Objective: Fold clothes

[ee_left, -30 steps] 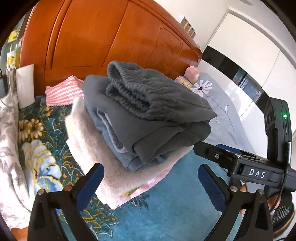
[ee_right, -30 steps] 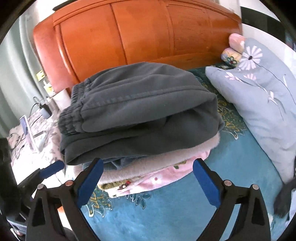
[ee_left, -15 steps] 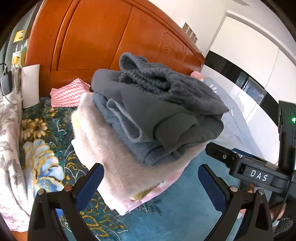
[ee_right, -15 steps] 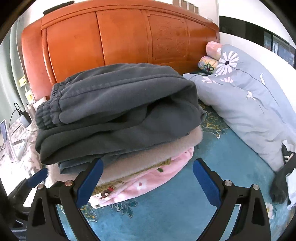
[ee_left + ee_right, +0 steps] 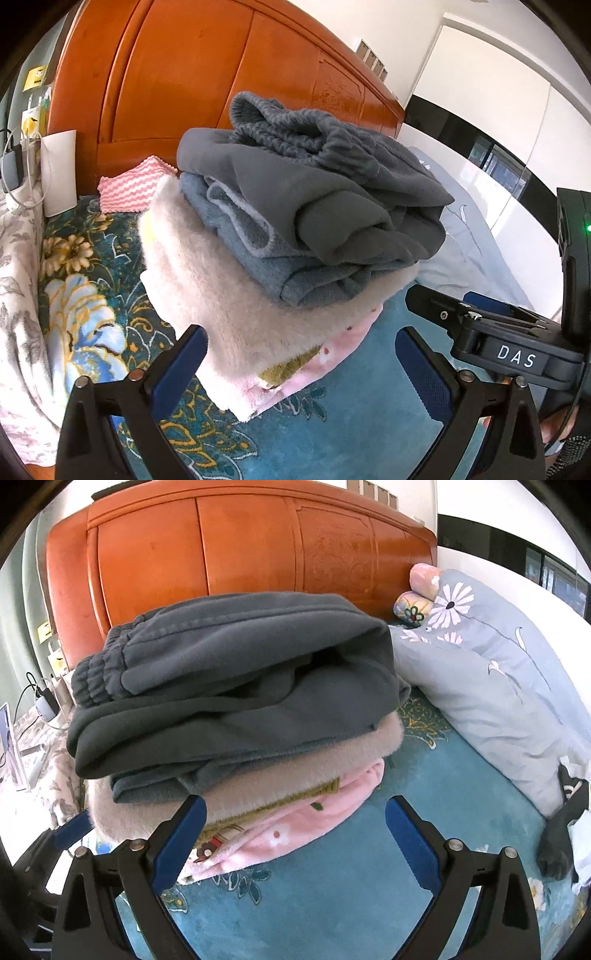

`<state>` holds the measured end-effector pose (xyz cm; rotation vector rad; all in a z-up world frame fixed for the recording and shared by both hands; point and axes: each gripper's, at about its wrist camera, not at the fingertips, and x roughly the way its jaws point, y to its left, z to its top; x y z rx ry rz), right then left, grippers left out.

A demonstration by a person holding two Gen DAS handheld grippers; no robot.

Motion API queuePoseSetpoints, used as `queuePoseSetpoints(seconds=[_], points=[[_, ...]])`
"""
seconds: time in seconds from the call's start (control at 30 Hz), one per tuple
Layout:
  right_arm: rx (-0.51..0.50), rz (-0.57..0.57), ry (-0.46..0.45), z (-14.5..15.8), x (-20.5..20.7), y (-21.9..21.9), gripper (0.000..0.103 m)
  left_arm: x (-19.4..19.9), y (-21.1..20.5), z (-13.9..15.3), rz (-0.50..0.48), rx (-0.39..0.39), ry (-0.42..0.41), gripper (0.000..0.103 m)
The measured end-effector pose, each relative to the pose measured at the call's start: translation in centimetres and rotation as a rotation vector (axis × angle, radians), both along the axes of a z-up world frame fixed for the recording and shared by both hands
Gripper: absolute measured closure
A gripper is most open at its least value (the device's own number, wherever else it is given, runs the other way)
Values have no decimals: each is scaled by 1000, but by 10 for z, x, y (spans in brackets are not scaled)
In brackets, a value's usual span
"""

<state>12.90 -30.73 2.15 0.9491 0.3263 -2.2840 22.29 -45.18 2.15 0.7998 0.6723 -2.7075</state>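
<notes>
1. Left wrist view: the left gripper (image 5: pixel 301 363) stands wide open, its blue-padded fingers (image 5: pixel 181 363) spread apart with nothing between them. A stack of folded clothes (image 5: pixel 295 236) rests on the teal floral bedspread (image 5: pixel 354 417), just ahead of the tongs. On top lies a dark grey sweatpants (image 5: pixel 332 184) with its ribbed waistband bunched toward the wooden headboard (image 5: pixel 207 92). Under it sits a blue-grey fleece garment (image 5: pixel 251 251), then a fluffy cream garment (image 5: pixel 221 302), and at the bottom a pink garment (image 5: pixel 332 354). A pink-and-white zigzag cloth (image 5: pixel 129 184) lies behind the stack, close to the headboard. A white box-shaped device (image 5: pixel 59 171) stands at the bed's left edge. The right gripper's black body (image 5: pixel 517 347), marked "DAS", shows at the right.

2. Right wrist view: the right gripper (image 5: pixel 295 842) is likewise spread wide and holds nothing; its left blue pad sits right before the stack's lower layers, though whether it touches them cannot be told. The same stack stands in the middle of the bedspread, the sweatpants topmost, cream and pink layers jutting out beneath. A pale blue flowered duvet (image 5: pixel 498 672) lies along the right side of the bed, near the stack but apart from it. Two rolled floral pillows (image 5: pixel 417 598) rest against the headboard. A dark sock-like item (image 5: pixel 557 838) lies at the right edge.
</notes>
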Motion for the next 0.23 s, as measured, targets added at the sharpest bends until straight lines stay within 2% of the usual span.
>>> queuePoseSetpoints(seconds=[0.23], points=[[-25, -35, 7, -3, 4, 6, 5, 2, 3, -2, 1, -7, -1, 0]])
